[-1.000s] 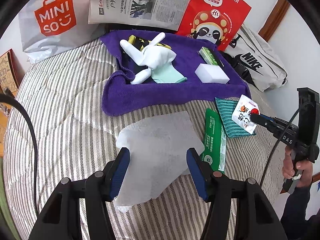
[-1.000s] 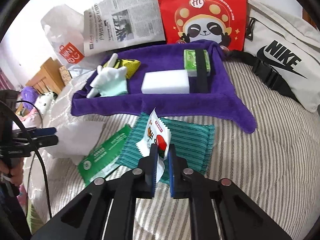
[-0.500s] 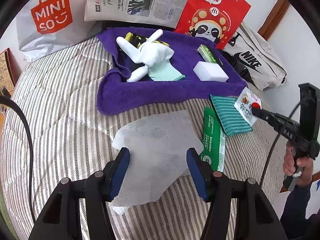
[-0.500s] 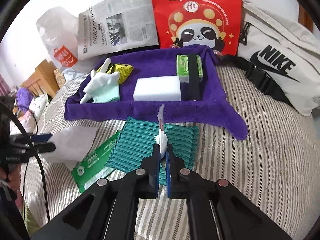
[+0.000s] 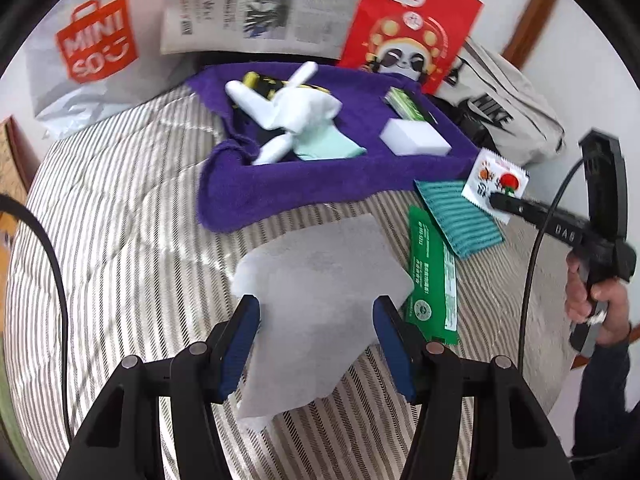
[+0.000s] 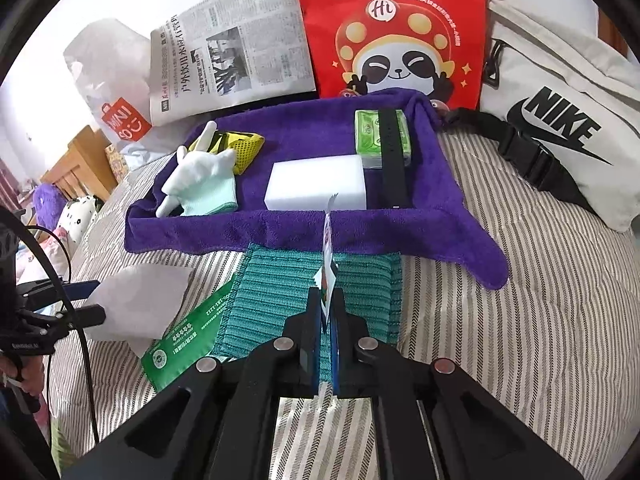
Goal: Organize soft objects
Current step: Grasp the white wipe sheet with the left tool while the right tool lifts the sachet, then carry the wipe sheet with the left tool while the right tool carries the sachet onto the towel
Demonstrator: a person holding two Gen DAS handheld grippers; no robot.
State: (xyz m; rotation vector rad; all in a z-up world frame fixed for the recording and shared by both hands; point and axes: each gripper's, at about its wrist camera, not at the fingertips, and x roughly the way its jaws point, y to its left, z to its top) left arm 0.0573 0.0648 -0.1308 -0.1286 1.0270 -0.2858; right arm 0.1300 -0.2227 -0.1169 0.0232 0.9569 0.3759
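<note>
On striped bedding, right tongs (image 6: pixel 325 312) pinch the sachet (image 6: pixel 328 248) edge-on.

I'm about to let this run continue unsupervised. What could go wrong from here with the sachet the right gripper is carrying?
The right gripper pinches the small sachet only by one edge, so it might slip or twist free before reaching the purple towel. The towel's raised front fold lies right ahead; carried low, the sachet may catch it. The white sponge sits just behind that fold, so the sachet may land on it.
</note>
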